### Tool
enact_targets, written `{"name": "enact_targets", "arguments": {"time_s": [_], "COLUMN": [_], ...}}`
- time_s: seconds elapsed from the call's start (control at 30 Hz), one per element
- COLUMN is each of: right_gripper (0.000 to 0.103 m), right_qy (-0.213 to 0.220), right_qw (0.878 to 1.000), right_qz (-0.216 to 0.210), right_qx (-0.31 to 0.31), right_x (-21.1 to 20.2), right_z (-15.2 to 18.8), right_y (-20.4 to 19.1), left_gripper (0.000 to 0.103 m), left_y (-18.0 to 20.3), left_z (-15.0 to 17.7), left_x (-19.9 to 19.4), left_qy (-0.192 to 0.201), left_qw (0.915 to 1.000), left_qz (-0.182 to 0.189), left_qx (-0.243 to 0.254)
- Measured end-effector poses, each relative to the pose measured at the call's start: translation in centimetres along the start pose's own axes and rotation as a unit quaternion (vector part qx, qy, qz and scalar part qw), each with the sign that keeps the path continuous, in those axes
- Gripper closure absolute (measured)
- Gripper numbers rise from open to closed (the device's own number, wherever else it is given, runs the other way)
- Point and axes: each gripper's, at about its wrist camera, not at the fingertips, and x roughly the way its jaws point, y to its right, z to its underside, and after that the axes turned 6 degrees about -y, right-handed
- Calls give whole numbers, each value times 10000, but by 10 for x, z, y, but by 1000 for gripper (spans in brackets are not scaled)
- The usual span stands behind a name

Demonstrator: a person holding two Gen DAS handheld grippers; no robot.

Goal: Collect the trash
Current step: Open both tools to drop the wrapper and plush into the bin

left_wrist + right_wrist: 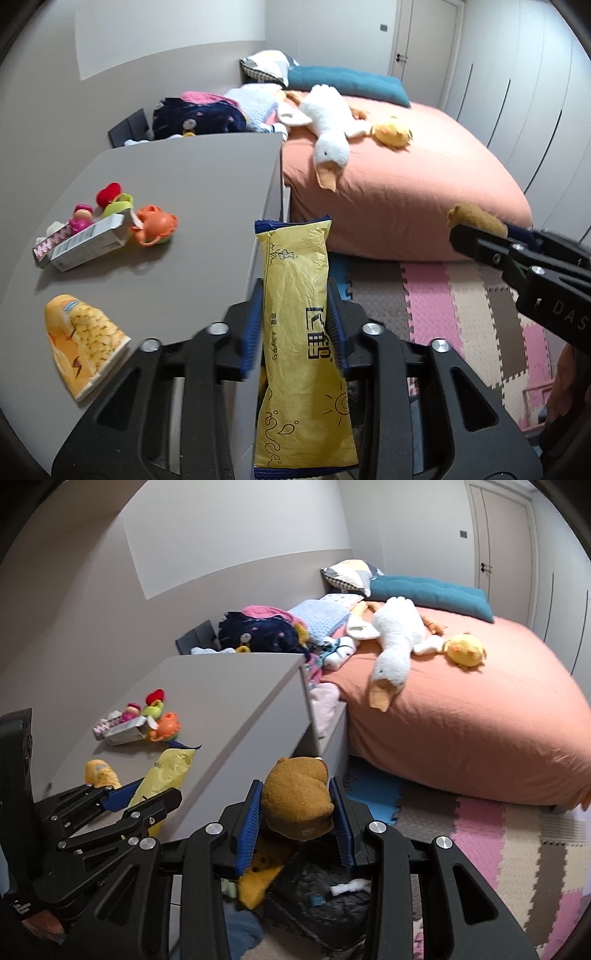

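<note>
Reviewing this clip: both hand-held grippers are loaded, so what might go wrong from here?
1. The yellow wrapper sits long and floppy between the left hand-held gripper fingers; it may slide out.
2. The right hand-held gripper carries a brown plush toy, perhaps not trash at all.
3. The yellow snack packet overhangs the grey cabinet top edge and could get knocked off.

Soft even light, fisheye-warped edges

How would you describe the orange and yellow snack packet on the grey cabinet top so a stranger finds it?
Start at the grey cabinet top beside the bed. On its near edge, apart from the toy pile, lies the snack packet. It alone is orange and yellow, printed with corn kernels.
</note>
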Motion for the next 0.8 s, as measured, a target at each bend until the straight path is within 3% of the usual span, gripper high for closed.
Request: {"name": "enact_targets", "arguments": {"time_s": [0.03, 0.07, 0.27, 0.8], "right_gripper": [39, 29, 21, 21], "right_qy": [64, 127, 214, 116], "right_qw": [9999, 9997, 9988, 9991], "right_qz": [108, 173, 367, 331], "right_qx": [35, 68, 253, 233], "right_x": [-2, -4, -6, 2], "right_z": [0, 1, 0, -2], "right_y": [3, 6, 20, 14], "left_gripper": [13, 6, 6, 6], "left_y": [1, 1, 0, -5], "left_z": [-1, -2, -3, -2], "left_x": [2, 3, 4, 2], "left_qy": [-42, -24, 31, 67], "left_qw": [10000, 10000, 9997, 9998], "left_qz": [0, -9, 56, -83], "left_qx": [-49, -88, -218, -144]}}
